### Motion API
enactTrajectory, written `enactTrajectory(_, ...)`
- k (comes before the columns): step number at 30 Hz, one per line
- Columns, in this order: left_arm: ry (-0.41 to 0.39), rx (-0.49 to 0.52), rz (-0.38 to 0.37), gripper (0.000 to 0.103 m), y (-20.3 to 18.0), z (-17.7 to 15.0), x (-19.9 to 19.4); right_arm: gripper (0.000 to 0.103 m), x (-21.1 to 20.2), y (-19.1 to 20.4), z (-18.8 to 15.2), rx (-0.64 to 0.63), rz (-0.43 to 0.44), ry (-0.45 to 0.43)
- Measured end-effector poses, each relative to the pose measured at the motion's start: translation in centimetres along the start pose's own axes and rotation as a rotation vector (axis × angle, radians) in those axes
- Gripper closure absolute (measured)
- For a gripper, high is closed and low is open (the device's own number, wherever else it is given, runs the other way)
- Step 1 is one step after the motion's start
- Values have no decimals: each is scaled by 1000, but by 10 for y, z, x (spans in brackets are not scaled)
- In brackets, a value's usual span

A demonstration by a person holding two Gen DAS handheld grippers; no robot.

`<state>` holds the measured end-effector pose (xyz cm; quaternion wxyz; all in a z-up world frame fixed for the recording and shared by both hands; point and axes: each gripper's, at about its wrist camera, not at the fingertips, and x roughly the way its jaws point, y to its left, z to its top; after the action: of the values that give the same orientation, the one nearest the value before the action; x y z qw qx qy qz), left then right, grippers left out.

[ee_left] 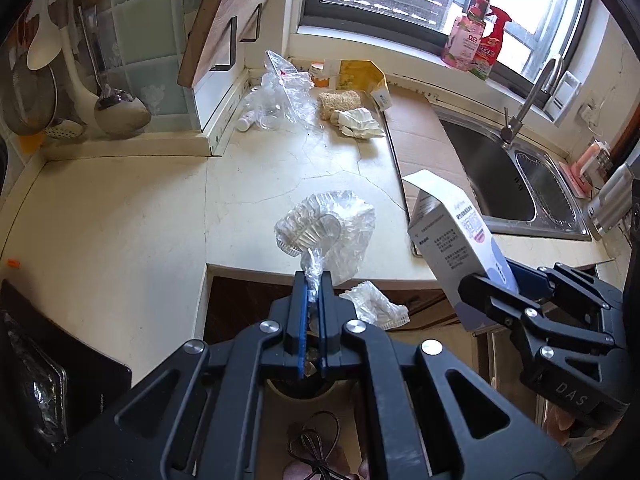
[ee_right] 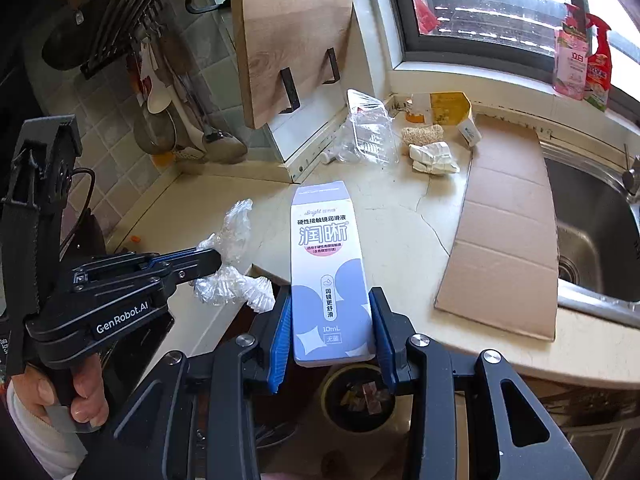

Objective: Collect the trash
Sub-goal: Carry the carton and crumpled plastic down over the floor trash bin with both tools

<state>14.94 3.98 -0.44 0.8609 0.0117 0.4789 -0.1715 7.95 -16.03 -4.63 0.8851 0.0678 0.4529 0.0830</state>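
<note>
Crumpled plastic wrap [ee_left: 328,224] is pinched in the left tool [ee_left: 314,280], off the bench [ee_left: 120,208] edge; right tool [ee_right: 330,320] clamps the lens-solution box [ee_right: 326,272], bin [ee_right: 358,396] at 6 o'clock

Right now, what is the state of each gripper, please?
Left gripper: closed on the crumpled clear plastic wrap.
Right gripper: closed on the white and purple box.

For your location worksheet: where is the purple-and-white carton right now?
The carton is clamped in the right gripper, held over the counter edge, above the trash bin, right of the left gripper's plastic wrap.
</note>
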Motion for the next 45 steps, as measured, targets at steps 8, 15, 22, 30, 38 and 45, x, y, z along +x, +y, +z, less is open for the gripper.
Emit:
enactTrajectory(8, 6, 24, -45, 101, -4, -17, -6, 67, -18, 23, -52, 33, -47, 59)
enactTrajectory(15, 37, 16, -50, 101, -10, -29, 10, 67, -17, 26, -62, 20, -63, 104)
enactTrajectory(22, 125, -32, -28, 101, -5, -52, 49, 67, 7, 8, -70, 26, -37, 189)
enactTrajectory(30, 233, -124, -9, 101, 7, -104, 121, 67, 69, -14, -104, 18, 21, 321)
enactTrajectory(38, 309, -234, 45, 101, 33, -188, 231, 67, 176, -41, -181, 2, 26, 403)
enactTrajectory(45, 355, -275, 99, 101, 55, -249, 334, 67, 284, -70, -252, 14, 20, 501)
